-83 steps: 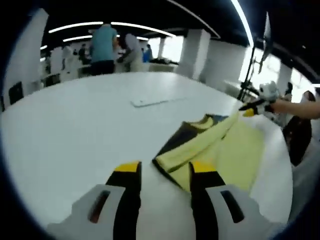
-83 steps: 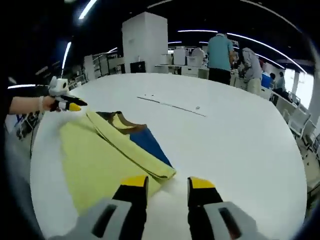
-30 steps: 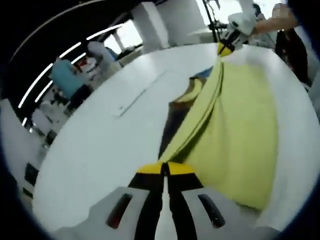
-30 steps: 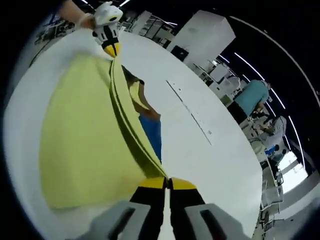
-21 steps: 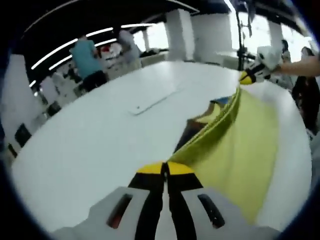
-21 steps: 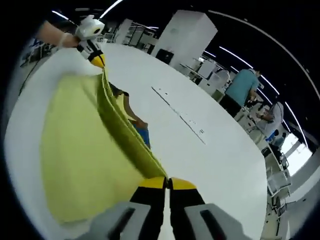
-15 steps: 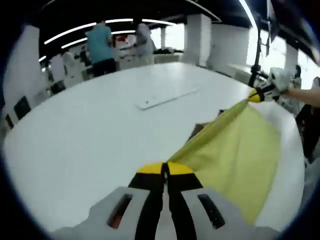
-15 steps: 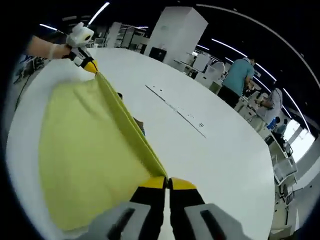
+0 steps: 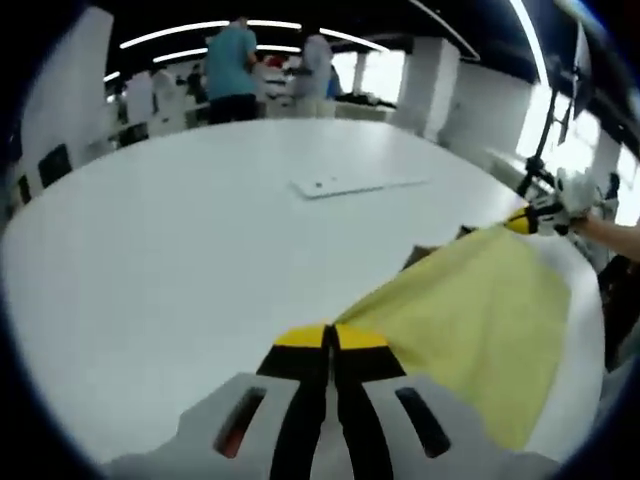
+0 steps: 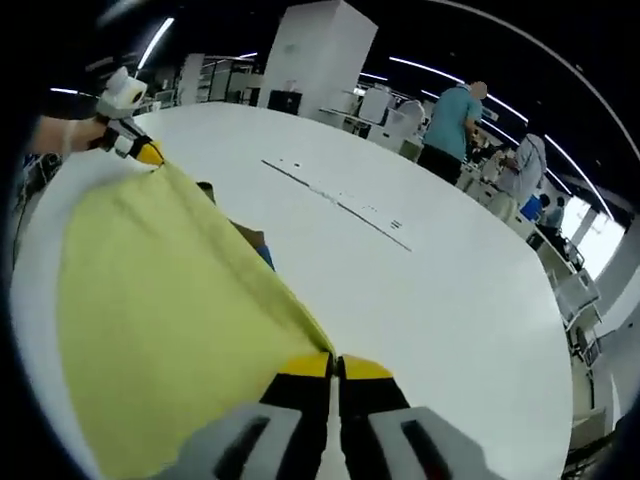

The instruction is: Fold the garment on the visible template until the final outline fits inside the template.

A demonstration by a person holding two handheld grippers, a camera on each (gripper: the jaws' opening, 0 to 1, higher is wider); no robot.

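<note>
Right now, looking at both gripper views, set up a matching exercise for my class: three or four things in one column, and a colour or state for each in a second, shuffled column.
Column one:
1. garment
2. table
3. left gripper
4. person's shirt

Column two:
A. white, bare surface
B. teal
C. yellow, stretched between two grippers
D. shut on the cloth's edge

Pairs: 1-C, 2-A, 3-D, 4-B
</note>
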